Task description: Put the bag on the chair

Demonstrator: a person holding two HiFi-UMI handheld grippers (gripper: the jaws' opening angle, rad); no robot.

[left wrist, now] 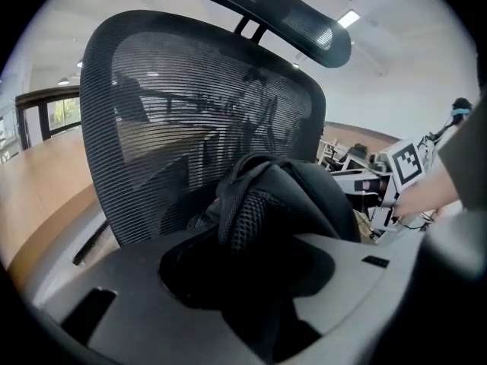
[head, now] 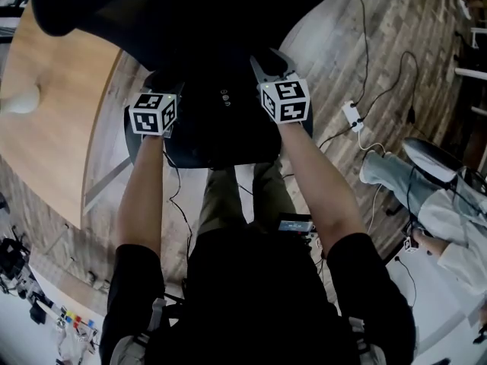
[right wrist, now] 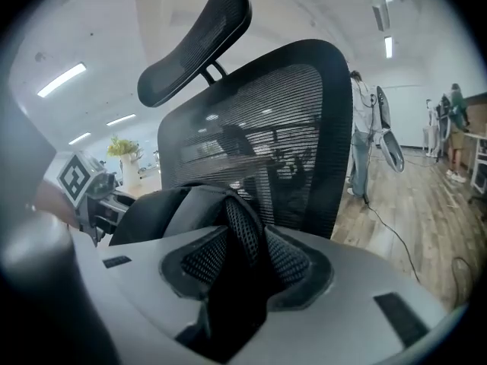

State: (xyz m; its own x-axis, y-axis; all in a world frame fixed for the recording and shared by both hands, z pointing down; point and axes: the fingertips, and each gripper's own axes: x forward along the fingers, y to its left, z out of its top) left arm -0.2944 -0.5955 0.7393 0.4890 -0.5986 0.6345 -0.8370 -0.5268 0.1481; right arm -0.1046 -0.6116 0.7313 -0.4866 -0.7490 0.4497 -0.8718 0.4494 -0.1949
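**Desk:** Fingers [left wrist: 358, 276] of the left gripper [left wrist: 255, 280]: gripping or loose?

**Photographer:** Loose. The grey jaws stand apart around a black mesh strap [left wrist: 247, 219] of the bag [left wrist: 312, 196]. Dark space shows beside the strap, and nothing pinches it.

**Desk:** And the right gripper [right wrist: 228, 280]?

**Photographer:** Clenched. Its jaws close on another stretch of mesh strap, which rises from the narrow gap between them.

**Desk:** Where is the bag?

**Photographer:** On the chair side of both grippers, upright and just in front of the mesh backrest [left wrist: 167, 112], beneath the headrest [left wrist: 266, 10]. From the head view it lies over the seat [head: 194, 149], between the two marker cubes. Black on black, so whether it touches the seat cannot be made out.

**Desk:** Surroundings?

**Photographer:** A curved wooden table [head: 46, 135] sits to the left of the chair. Cables [head: 380, 90] trail across the plank floor to the right. Beyond the backrest, a person [right wrist: 361, 150] stands well apart in the right gripper view.
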